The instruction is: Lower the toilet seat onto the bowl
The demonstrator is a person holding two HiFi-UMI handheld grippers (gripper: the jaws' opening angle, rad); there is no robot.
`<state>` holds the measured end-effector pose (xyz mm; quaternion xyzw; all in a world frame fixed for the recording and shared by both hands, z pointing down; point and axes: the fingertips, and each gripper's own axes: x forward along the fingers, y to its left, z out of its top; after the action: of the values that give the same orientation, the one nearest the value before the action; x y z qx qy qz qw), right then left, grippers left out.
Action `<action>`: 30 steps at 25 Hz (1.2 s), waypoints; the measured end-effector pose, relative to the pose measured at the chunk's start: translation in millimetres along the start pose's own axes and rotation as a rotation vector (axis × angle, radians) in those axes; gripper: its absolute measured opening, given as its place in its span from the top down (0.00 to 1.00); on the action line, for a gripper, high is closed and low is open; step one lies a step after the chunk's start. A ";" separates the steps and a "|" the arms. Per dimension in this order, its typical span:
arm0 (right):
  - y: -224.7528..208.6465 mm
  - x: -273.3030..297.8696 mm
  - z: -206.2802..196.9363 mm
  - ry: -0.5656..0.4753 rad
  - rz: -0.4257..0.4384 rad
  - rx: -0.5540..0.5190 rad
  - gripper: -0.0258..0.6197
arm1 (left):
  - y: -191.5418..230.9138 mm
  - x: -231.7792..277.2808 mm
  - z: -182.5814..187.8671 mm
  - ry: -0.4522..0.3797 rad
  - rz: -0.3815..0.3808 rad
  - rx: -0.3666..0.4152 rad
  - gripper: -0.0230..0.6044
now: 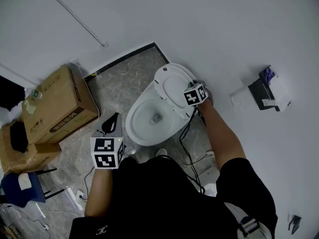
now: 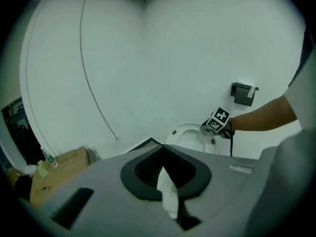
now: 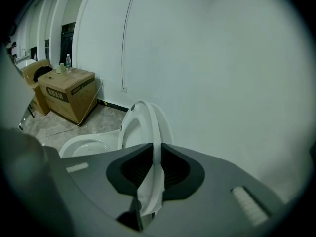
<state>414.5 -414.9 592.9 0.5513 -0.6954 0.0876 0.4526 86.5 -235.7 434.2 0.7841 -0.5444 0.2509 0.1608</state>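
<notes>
The floor (image 1: 119, 78) is grey marbled tile, hemmed by plain white walls (image 1: 209, 19) with a dark skirting strip (image 1: 124, 59) at their foot. A thin conduit (image 1: 75, 16) runs up the wall beyond both tongs.

The right tongs (image 3: 155, 147) are closed narrowly on the rim of the toilet seat (image 3: 148, 125), which passes straight between the jaws. The seat stands upright, tipped back toward the wall just past the right tongs. The open bowl (image 1: 149, 116) lies below and to the left of those tongs, between the two tools. A black cable (image 1: 187, 148) trails back from the right tongs along the person's forearm.

The left tongs (image 2: 161, 149) hang near the bowl's front edge, apart from it, jaws drawn together at the tips and holding nothing.

Left of the left tongs, stacked cardboard boxes (image 1: 62, 103) stand against the wall, with a blue chair (image 1: 17, 188) nearer the person. To the right of the right tongs, a dark paper holder (image 1: 263, 92) is fixed to the wall. Bare tile shows between the boxes and the bowl, and the air above the bowl's rim is open in front of the seat.
</notes>
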 end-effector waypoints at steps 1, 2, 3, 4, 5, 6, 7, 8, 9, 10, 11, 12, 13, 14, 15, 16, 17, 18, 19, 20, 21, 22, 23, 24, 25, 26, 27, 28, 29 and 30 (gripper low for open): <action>2.3 -1.1 0.3 0.001 0.006 -0.004 0.87 | 1.3 -1.1 -1.3 0.000 0.001 -0.003 0.95; 4.7 -2.2 0.7 0.001 0.014 -0.003 0.87 | 2.4 -1.9 -2.7 -0.001 0.002 -0.006 0.95; 7.3 -3.4 0.9 0.001 0.023 0.000 0.87 | 3.4 -2.6 -4.1 -0.002 0.003 -0.009 0.95; 10.0 -4.9 0.8 0.000 0.028 0.001 0.87 | 4.3 -3.3 -5.5 -0.003 0.004 -0.012 0.95; 12.9 -6.8 0.7 -0.002 0.030 -0.001 0.87 | 5.3 -4.1 -7.0 -0.004 0.003 -0.015 0.95; 16.3 -9.0 0.9 -0.003 0.031 -0.005 0.87 | 6.7 -5.0 -8.7 -0.005 0.000 -0.017 0.95; 20.3 -11.5 1.4 -0.004 0.032 -0.010 0.87 | 8.6 -6.1 -10.7 -0.005 -0.004 -0.020 0.95; 25.0 -14.0 1.8 -0.002 0.035 -0.013 0.87 | 10.8 -7.0 -12.8 -0.003 -0.010 -0.021 0.95; 30.1 -16.3 1.9 0.002 0.041 -0.014 0.87 | 13.4 -7.8 -14.6 -0.001 -0.016 -0.020 0.95; 35.7 -18.7 2.2 0.005 0.049 -0.016 0.87 | 16.5 -8.6 -15.7 -0.001 -0.023 -0.018 0.95; 42.0 -22.1 3.0 0.008 0.058 -0.017 0.87 | 19.9 -9.3 -16.2 -0.003 -0.030 -0.018 0.95; 48.7 -26.2 4.2 0.009 0.065 -0.020 0.87 | 23.8 -10.2 -16.1 -0.007 -0.035 -0.019 0.95; 55.8 -30.3 5.2 0.011 0.069 -0.027 0.87 | 28.2 -11.4 -15.8 -0.013 -0.040 -0.023 0.95; 63.5 -33.9 5.5 0.014 0.071 -0.035 0.87 | 32.7 -12.5 -15.5 -0.018 -0.045 -0.027 0.95; 71.4 -36.8 5.6 0.016 0.074 -0.040 0.87 | 37.2 -13.5 -15.6 -0.021 -0.050 -0.031 0.95; 78.7 -39.4 5.7 0.016 0.076 -0.042 0.87 | 41.1 -14.1 -16.3 -0.023 -0.056 -0.031 0.95; 85.5 -41.9 5.8 0.016 0.078 -0.042 0.87 | 44.1 -14.4 -17.8 -0.022 -0.063 -0.031 0.95; 92.0 -44.6 5.5 0.016 0.079 -0.042 0.87 | 46.4 -14.5 -20.1 -0.019 -0.072 -0.031 0.95; 98.6 -47.4 5.2 0.016 0.079 -0.044 0.86 | 48.5 -14.7 -22.8 -0.017 -0.081 -0.032 0.95; 105.5 -50.2 5.0 0.015 0.079 -0.047 0.86 | 50.5 -15.1 -25.5 -0.014 -0.090 -0.033 0.95; 112.8 -52.9 4.8 0.015 0.080 -0.051 0.86 | 52.6 -15.8 -27.9 -0.013 -0.097 -0.036 0.95; 120.5 -55.5 4.5 0.015 0.083 -0.056 0.86 | 54.5 -16.6 -30.2 -0.013 -0.104 -0.040 0.95; 128.6 -58.0 4.0 0.015 0.088 -0.062 0.86 | 56.1 -17.2 -32.3 -0.013 -0.111 -0.045 0.95; 136.9 -60.6 3.3 0.015 0.095 -0.069 0.86 | 57.4 -17.7 -34.4 -0.013 -0.117 -0.050 0.95; 145.5 -63.2 2.5 0.015 0.103 -0.076 0.86 | 58.4 -18.0 -36.5 -0.013 -0.124 -0.054 0.95; 154.1 -65.9 1.7 0.016 0.111 -0.083 0.86 | 59.0 -18.2 -39.0 -0.012 -0.133 -0.058 0.95; 162.8 -68.4 0.7 0.017 0.120 -0.088 0.86 | 59.4 -18.1 -41.7 -0.010 -0.141 -0.061 0.95; 171.7 -70.5 -0.3 0.018 0.127 -0.094 0.86 | 59.6 -18.0 -44.6 -0.006 -0.150 -0.064 0.95; 180.7 -72.2 -1.4 0.019 0.134 -0.098 0.86 | 59.8 -17.8 -47.5 -0.003 -0.159 -0.065 0.95; 190.1 -73.7 -2.3 0.020 0.142 -0.101 0.86 | 60.2 -17.8 -50.0 0.000 -0.167 -0.066 0.95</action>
<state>253.7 -291.2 612.4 0.4761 -0.7318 0.0898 0.4792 14.4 -217.0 464.0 0.8210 -0.4851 0.2184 0.2070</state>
